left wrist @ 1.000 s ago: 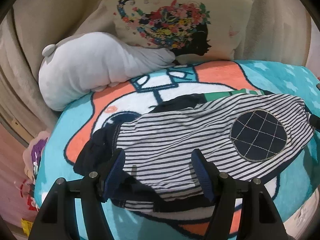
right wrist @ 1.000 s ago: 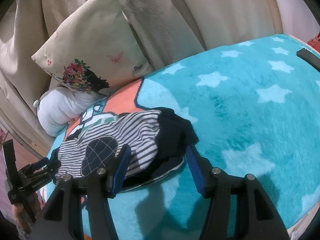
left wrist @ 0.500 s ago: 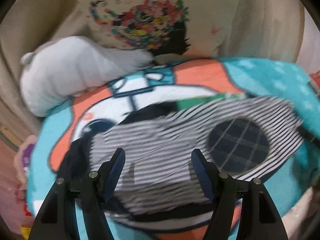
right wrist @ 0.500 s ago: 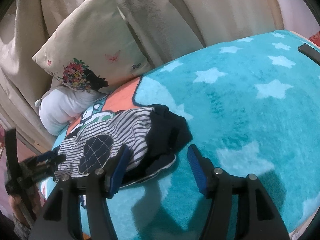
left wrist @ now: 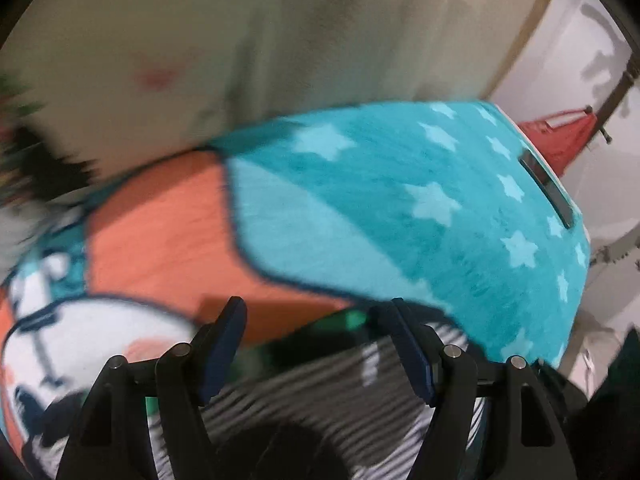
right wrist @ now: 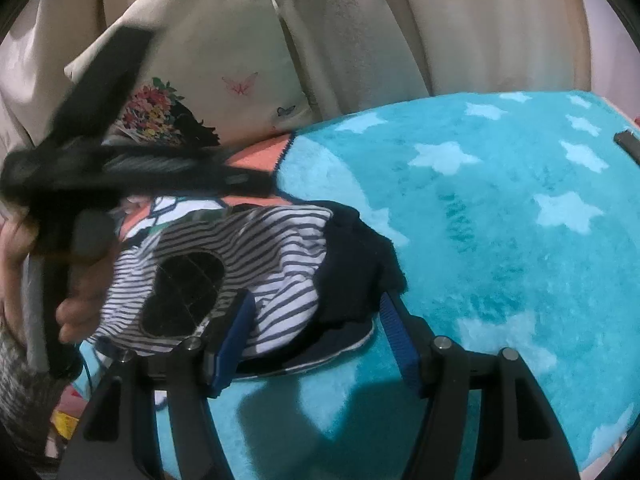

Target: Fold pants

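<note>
Both grippers ready over the striped pants point(right wrist: 280, 264) at lower centre: right gripper point(right wrist: 316, 336) just widened, empty; left gripper point(left wrist: 318, 344) wide, gripping nothing.

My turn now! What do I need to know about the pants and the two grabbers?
Left gripper: jaws open, holding nothing, hanging over the striped pants.
Right gripper: jaws have just been opening, nothing pinched, straddling the pants' dark end.
Pants: bunched up on the blue star blanket, near the pillow.
Done: no neat fold shows.
Left: flatten them, then fold.
</note>
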A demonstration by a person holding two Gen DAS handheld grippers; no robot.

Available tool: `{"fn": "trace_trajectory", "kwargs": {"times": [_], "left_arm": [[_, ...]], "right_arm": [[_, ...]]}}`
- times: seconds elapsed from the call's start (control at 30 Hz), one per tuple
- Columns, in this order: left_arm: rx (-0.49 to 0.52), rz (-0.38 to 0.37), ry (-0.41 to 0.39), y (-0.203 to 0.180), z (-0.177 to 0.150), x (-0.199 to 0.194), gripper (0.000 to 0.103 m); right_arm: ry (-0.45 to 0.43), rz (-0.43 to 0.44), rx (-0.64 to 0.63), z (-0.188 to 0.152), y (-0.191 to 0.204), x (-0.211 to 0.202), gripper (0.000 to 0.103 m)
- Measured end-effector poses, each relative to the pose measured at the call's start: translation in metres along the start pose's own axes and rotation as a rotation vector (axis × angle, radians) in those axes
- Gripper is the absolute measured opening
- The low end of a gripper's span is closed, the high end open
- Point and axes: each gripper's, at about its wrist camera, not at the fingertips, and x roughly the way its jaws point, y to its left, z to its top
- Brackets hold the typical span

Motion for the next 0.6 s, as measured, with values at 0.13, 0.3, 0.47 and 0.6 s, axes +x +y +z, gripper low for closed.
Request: {"fn": "trace_trajectory", "kwargs": {"times": [0.13,0.3,0.47,0.6], "left_arm": [[0.09,-0.06,0.077,-0.028,0.009,0.03,0.076],[0.223,-0.03,0.093,-0.063,-0.001,0.035,0.03],[0.127,-0.087,0.021,-0.043,0.0,0.002,0.027],[0.032,-0.094,-0.094,-0.014,-0.015,-0.046,0.027]], "right_arm": [[-0.008,-0.038,-0.037,-0.004,0.009,0.004,0.068],[-0.007,0.023,-0.014,0.001,0.005,0.017,0.025],[-0.032,0.103,-0.019,0.012,0.013,0.005,0.02],[-0.057,0.157,-0.105,0.021,0.046,-0.008,0.02]]}}
